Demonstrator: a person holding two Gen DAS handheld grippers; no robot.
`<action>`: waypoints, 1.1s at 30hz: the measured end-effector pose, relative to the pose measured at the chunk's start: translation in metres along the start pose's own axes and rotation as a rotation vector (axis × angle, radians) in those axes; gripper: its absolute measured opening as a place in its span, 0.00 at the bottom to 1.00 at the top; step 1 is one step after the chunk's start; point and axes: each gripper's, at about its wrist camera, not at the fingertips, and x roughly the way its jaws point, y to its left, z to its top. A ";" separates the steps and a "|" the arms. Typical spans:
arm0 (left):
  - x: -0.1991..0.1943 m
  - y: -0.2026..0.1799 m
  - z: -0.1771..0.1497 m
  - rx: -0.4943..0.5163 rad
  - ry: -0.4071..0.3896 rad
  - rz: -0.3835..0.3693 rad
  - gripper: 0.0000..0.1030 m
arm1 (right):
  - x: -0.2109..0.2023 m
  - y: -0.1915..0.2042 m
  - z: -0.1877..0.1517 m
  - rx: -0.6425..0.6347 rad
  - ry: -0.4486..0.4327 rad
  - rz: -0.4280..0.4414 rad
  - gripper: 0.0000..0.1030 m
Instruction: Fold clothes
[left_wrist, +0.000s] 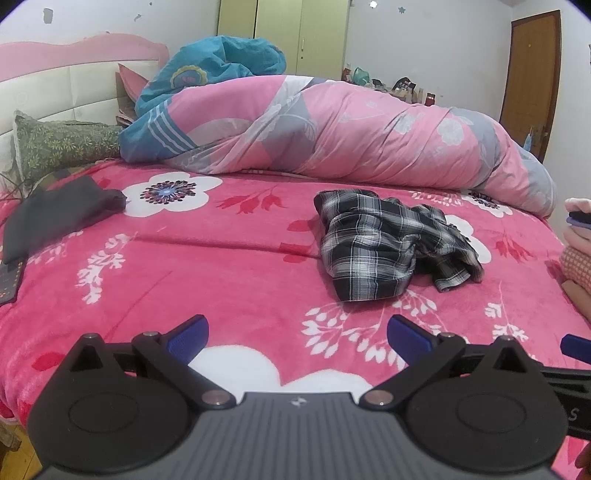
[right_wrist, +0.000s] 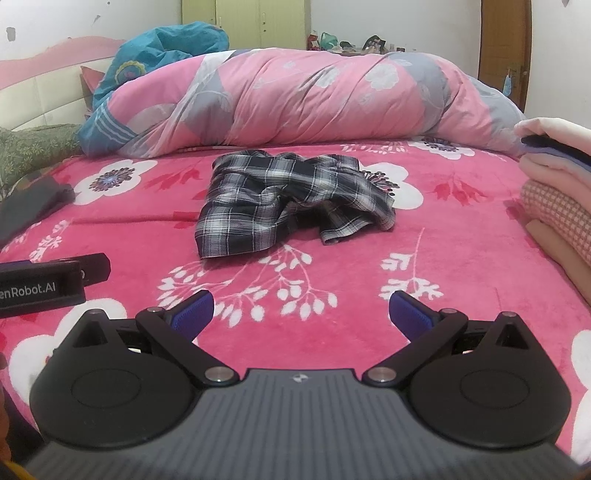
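left gripper (left_wrist: 297, 334) wide open, empty | right gripper (right_wrist: 301, 312) wide open, empty | plaid garment (right_wrist: 291, 199) crumpled mid-frame, ahead of both, apart; upper right in left view | right nearer, likely

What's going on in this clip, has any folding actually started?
Not yet. A person holds a gripper in each hand above a bed covered by a pink floral blanket. The left gripper and right gripper are both open and hold nothing. A crumpled black-and-white plaid garment lies untouched on the blanket ahead of them. A stack of folded clothes sits at the right edge, and a rolled pink duvet lies behind.
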 end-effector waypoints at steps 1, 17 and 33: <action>0.000 0.000 0.000 0.000 0.001 0.000 1.00 | 0.000 0.000 0.000 -0.001 0.001 0.000 0.99; 0.000 0.005 -0.001 -0.006 0.008 0.001 1.00 | 0.001 0.004 -0.002 -0.004 0.010 0.001 0.99; 0.014 0.005 -0.001 -0.011 -0.003 -0.014 1.00 | 0.012 -0.008 -0.006 0.023 0.008 0.008 0.99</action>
